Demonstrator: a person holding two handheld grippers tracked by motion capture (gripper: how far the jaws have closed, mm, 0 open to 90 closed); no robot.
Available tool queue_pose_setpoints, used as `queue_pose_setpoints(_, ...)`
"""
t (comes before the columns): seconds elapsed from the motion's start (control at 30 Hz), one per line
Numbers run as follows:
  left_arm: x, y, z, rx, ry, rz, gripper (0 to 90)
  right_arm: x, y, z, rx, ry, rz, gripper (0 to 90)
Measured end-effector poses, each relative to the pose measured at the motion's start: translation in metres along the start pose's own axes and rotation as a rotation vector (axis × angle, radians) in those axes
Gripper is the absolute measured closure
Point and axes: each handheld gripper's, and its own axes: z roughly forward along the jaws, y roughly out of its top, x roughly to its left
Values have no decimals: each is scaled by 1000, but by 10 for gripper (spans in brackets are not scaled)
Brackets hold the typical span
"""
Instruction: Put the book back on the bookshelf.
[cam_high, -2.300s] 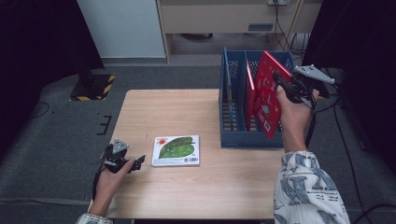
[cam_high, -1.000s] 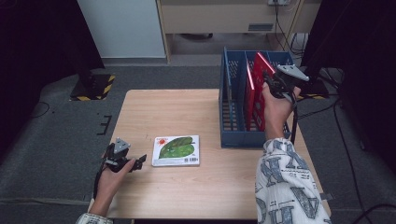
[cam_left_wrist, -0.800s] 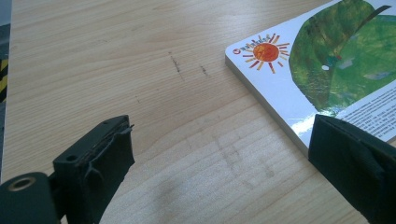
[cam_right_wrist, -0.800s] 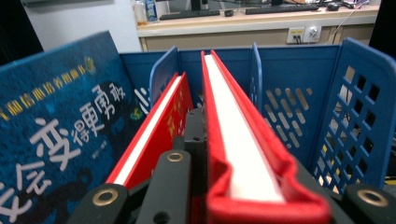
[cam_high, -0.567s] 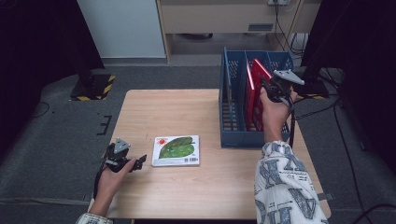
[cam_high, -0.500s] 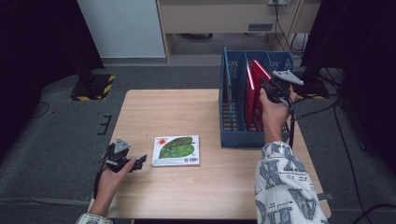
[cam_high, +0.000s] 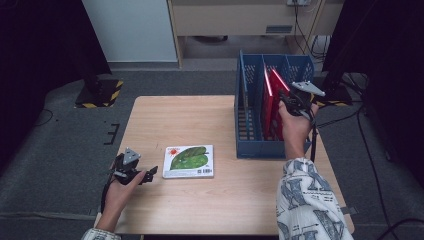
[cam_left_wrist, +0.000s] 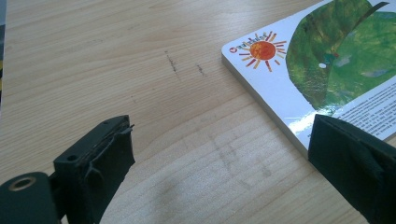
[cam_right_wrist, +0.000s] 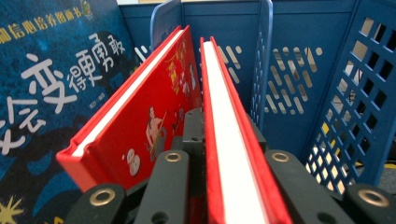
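Red hardback book (cam_right_wrist: 229, 140) stood upright in the blue slotted file rack (cam_high: 245, 135) at the far right of the wooden table (cam_high: 210, 205), its fore edge clamped between the jaws of the right gripper (cam_high: 291, 102). In the right gripper view the two black jaws pressed close on either cover of the book, with its white page block running up the middle between them. A second red book (cam_right_wrist: 140, 126) leaned just beside it in the same rack, its cover carrying small cartoon figures, and a dark blue book (cam_right_wrist: 42, 93) with large white characters stood next to that, at the left of that view. Blue dividers (cam_right_wrist: 261, 60) and the rack's perforated wall rose behind and to the right of the held book.

From the high view, the person's right hand (cam_high: 295, 125), in a patterned sleeve (cam_high: 310, 205), reached over the near edge of the rack, the grey plate of the gripper showing above the red books (cam_high: 272, 100).

At the near left of the table, the left gripper (cam_high: 150, 175) rested low in the person's left hand (cam_high: 122, 187), its jaws spread wide and holding nothing. In the left gripper view, bare wood lay between the two pads, and the corner of a flat picture book (cam_left_wrist: 327, 70) with a green leaf and an orange sun on its cover lay just beyond the right-hand jaw. That book (cam_high: 189, 161) lay flat, well apart from the rack.
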Motion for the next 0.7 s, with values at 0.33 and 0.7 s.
queue_pose_setpoints(0.33,-1,0,0,2,1,3,60,2,-3,-10,31,5,-26,777)
queue_pose_setpoints(0.7,0,0,0,9,5,4,61,1,-8,-20,54,12,-34,772)
